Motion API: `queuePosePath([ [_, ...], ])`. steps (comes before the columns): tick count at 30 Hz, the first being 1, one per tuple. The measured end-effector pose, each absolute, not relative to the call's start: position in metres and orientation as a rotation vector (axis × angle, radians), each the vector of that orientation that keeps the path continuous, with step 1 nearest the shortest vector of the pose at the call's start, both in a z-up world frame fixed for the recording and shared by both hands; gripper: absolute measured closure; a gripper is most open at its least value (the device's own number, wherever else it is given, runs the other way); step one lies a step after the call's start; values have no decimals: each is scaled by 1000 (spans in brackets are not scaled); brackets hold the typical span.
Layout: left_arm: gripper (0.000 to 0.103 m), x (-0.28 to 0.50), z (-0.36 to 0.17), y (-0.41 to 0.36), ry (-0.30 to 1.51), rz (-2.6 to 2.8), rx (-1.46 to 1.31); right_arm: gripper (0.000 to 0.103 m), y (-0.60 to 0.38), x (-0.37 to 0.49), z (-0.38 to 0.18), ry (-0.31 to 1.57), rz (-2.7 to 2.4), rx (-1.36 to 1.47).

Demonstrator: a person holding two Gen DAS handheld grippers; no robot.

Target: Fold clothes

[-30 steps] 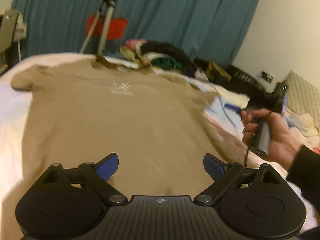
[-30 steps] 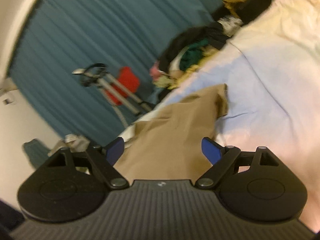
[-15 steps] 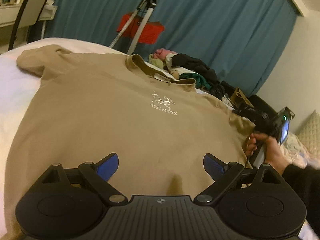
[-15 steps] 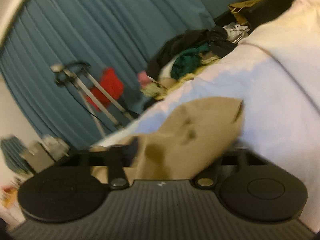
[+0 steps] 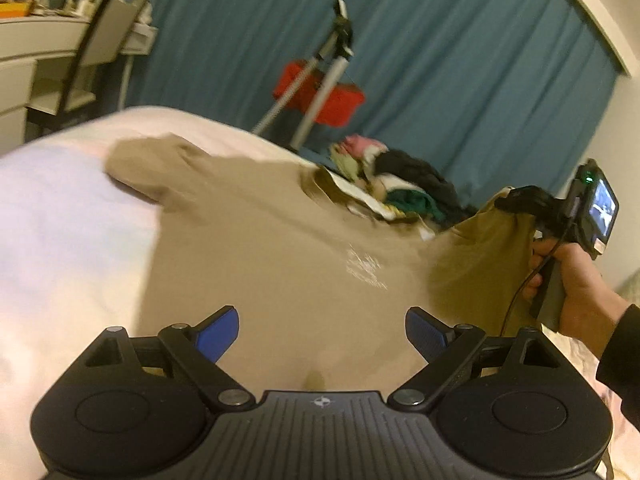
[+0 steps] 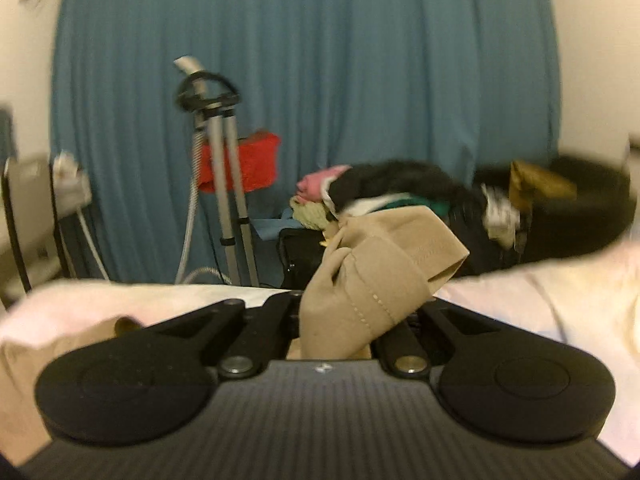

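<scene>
A tan T-shirt (image 5: 280, 264) lies spread front-up on the bed (image 5: 60, 240), its collar toward the heap of clothes (image 5: 400, 184) at the far edge. The right hand-held gripper (image 6: 340, 312) is clamped on the T-shirt's sleeve (image 6: 384, 264), lifting that corner off the bed. The left hand-held gripper (image 5: 322, 330) hovers over the T-shirt's lower part, jaws wide apart and holding nothing.

Place: home bedroom
Bed (image 5: 60, 248): pale sheet
Curtain (image 5: 440, 80): teal, full height
Clothes pile (image 6: 384, 196): heaped behind the bed
Chair (image 5: 100, 52): beside bench (image 5: 36, 40)
</scene>
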State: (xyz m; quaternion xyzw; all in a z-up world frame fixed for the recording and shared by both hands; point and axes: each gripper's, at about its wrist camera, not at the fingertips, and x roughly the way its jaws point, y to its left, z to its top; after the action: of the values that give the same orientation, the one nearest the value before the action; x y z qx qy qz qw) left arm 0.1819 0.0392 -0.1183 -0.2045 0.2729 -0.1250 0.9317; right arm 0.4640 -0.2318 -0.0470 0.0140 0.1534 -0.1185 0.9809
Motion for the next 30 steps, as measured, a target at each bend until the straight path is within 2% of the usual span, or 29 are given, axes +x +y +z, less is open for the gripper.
queuePosePath([
  [3,11,179,-113,61,553,-221,-438,97,-181,479,-58,365,-228,-82],
  [9,11,191,-125,87,561,-150,-471,97,-94,516,-125,493,-177,-302],
  [13,11,201,-139,94,592,-130,-484,96,-70,534,-159,549,-151,-325],
  [17,11,206,-148,90,614,-151,-493,92,-73,539,-166,563,-122,-251],
  [18,11,207,-150,88,618,-156,-489,89,-76,538,-165,569,-100,-211],
  [19,11,208,-151,85,622,-162,-485,72,-79,537,-164,575,-79,-172],
  [20,11,208,-152,82,628,-171,-480,45,-83,536,-164,580,-58,-133],
  [22,11,208,-154,76,639,-189,-470,22,-85,522,-156,552,-25,-78],
  [30,11,198,-145,64,640,-209,-420,20,-102,413,-109,492,-7,55],
])
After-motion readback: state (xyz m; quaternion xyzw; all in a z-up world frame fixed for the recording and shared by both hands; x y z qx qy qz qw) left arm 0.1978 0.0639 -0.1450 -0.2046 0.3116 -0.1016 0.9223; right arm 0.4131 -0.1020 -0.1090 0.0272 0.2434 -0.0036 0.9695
